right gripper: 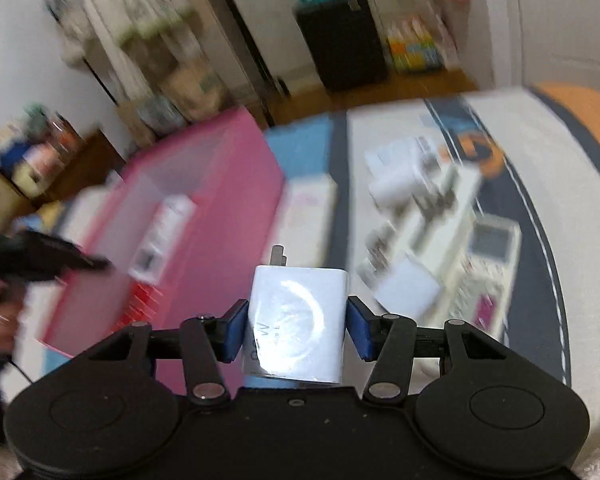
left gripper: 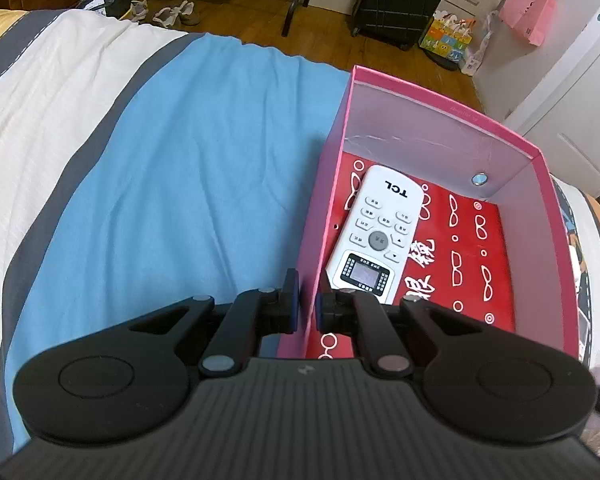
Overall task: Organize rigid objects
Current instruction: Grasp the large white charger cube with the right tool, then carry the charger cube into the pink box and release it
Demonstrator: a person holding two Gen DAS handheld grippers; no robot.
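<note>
An open pink box (left gripper: 420,128) with a red patterned floor lies on the bed. A white TCL remote (left gripper: 380,232) rests inside it, near the left wall. My left gripper (left gripper: 305,306) is shut on that left wall, one pad outside and one inside. In the blurred right wrist view, my right gripper (right gripper: 296,332) is shut on a white charger plug (right gripper: 298,312), prongs pointing away, held above the bed to the right of the pink box (right gripper: 228,184). A hand with the left gripper (right gripper: 60,260) shows at the far left. Several white items (right gripper: 420,220) lie on the blanket to the right.
The bed has a blue sheet (left gripper: 180,180) and a white and grey blanket (left gripper: 40,100). Beyond the bed's edge are a wooden floor, a black suitcase (left gripper: 404,0), a pink bag (left gripper: 530,12) hanging on a door, and shoes (left gripper: 176,12).
</note>
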